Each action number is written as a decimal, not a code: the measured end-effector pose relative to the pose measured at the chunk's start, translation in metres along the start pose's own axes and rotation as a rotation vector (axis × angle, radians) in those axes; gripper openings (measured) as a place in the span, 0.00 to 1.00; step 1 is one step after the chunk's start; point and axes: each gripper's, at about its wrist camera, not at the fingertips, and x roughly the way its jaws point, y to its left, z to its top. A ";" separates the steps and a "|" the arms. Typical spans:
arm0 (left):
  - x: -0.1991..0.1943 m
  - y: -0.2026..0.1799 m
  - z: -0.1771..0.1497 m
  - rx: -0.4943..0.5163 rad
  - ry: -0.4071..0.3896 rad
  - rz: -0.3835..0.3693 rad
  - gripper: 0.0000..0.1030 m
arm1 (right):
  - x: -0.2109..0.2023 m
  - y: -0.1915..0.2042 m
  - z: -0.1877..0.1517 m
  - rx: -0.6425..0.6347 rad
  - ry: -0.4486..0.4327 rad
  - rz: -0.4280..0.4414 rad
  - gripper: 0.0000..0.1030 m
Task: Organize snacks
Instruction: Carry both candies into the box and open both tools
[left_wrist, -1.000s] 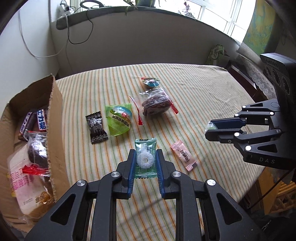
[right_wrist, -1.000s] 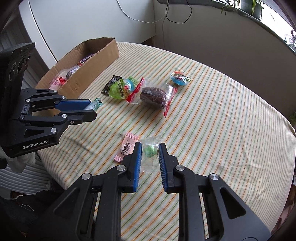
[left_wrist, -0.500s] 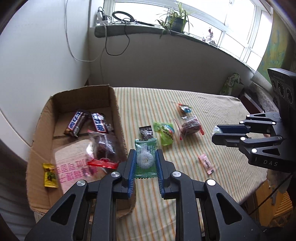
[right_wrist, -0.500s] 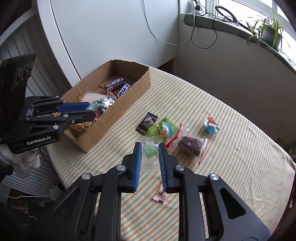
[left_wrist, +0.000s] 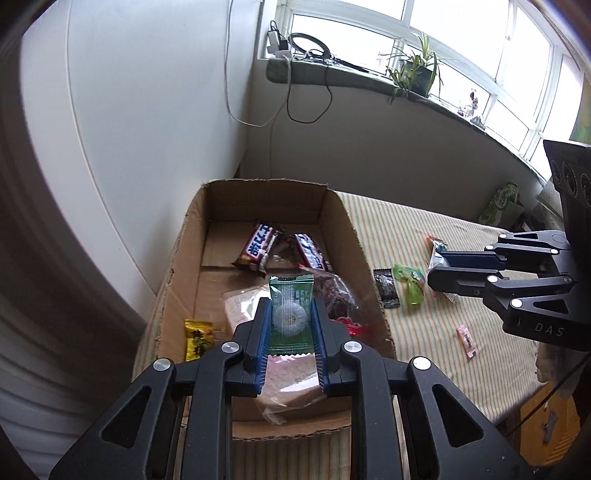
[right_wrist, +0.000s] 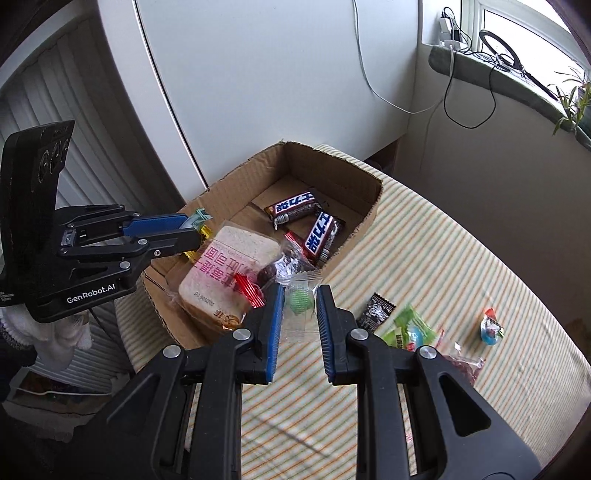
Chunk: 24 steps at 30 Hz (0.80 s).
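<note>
**Snack stock, both grippers loaded over the box**

We list items from left to right, left wrist view first.

1. Yellow sachet (left_wrist: 198, 339), lower left of the frame, lying on the floor of the cardboard box (left_wrist: 192, 236).
2. Left gripper (left_wrist: 290, 322), lower centre: our tongs are narrowed onto a green mint packet (left_wrist: 291, 312), its white ring sweet showing between the blue pads. The packet hangs above the box interior, over the wrapped bread slice (left_wrist: 243, 306).
3. Two chocolate bars (left_wrist: 260, 247), centre, side by side at the far end of the box; a dark cake in a clear red-edged wrapper (left_wrist: 338, 295) lies just nearer.
4. Black sachet (left_wrist: 386, 291) and green jelly cup (left_wrist: 412, 284), right of centre, on the striped tablecloth (left_wrist: 406, 229) just outside the box wall.
5. Pink candy (left_wrist: 466, 338), lower right, alone on the cloth.

Right wrist view:

6. Left gripper again, at the left edge, over the near end of the box.
7. Right gripper (right_wrist: 300, 306), lower centre: our tongs pinch a clear packet with a green candy (right_wrist: 299, 300), held at the box's right wall, above the cloth's edge.
8. Blue jelly cup (right_wrist: 490, 328), right edge, well apart from the box.
</note>
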 end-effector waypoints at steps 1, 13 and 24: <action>0.000 0.005 0.000 -0.008 0.001 0.001 0.19 | 0.004 0.003 0.002 -0.002 0.004 0.008 0.19; 0.008 0.038 -0.002 -0.059 0.010 0.042 0.19 | 0.031 0.035 0.006 -0.046 0.044 0.061 0.19; 0.008 0.044 -0.005 -0.076 0.020 0.057 0.31 | 0.028 0.038 0.007 -0.052 0.015 0.042 0.60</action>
